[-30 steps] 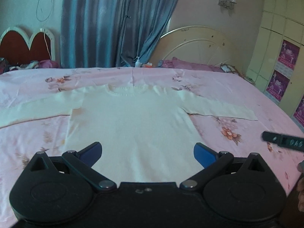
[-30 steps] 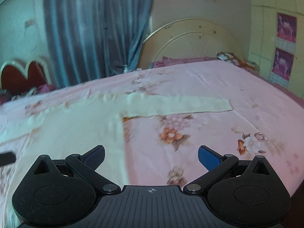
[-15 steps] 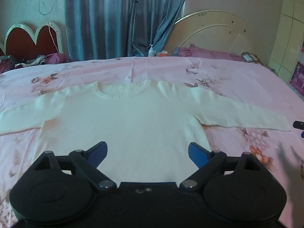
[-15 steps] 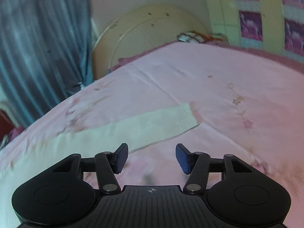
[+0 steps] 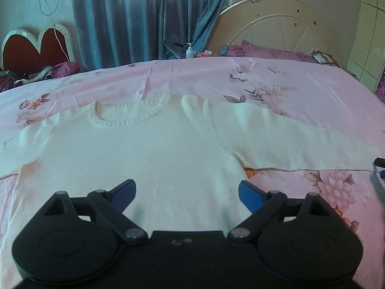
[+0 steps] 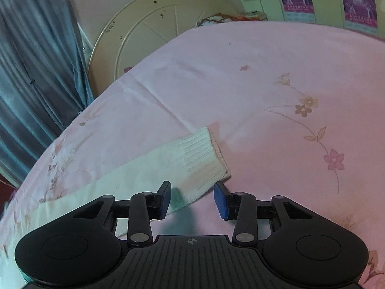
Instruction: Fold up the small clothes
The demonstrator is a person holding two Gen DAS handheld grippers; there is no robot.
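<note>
A cream knitted sweater (image 5: 156, 149) lies flat and face up on the pink bed, its ribbed collar (image 5: 127, 115) at the far side and both sleeves spread out. My left gripper (image 5: 186, 186) hovers open over the sweater's body, with nothing between its blue pads. My right gripper (image 6: 192, 189) is low over the end of the right sleeve. Its jaws are closing, and the lower edge of the sleeve beside the ribbed cuff (image 6: 204, 161) lies between them, but the pads are not pressing on it. A tip of the right gripper (image 5: 380, 161) shows at the sleeve's end in the left wrist view.
The pink floral sheet (image 5: 264, 77) covers the whole bed. Behind it stand a cream round headboard (image 5: 272, 24), blue curtains (image 5: 144, 19), a pump bottle (image 5: 190, 51) and a heart-shaped headboard (image 5: 36, 45). A wardrobe with purple posters (image 6: 358, 2) is at the far right.
My right gripper swung right along the sleeve to its cuff, rolled and dropped closer, and its jaws narrowed. My left gripper moved in over the sweater's body toward the collar.
</note>
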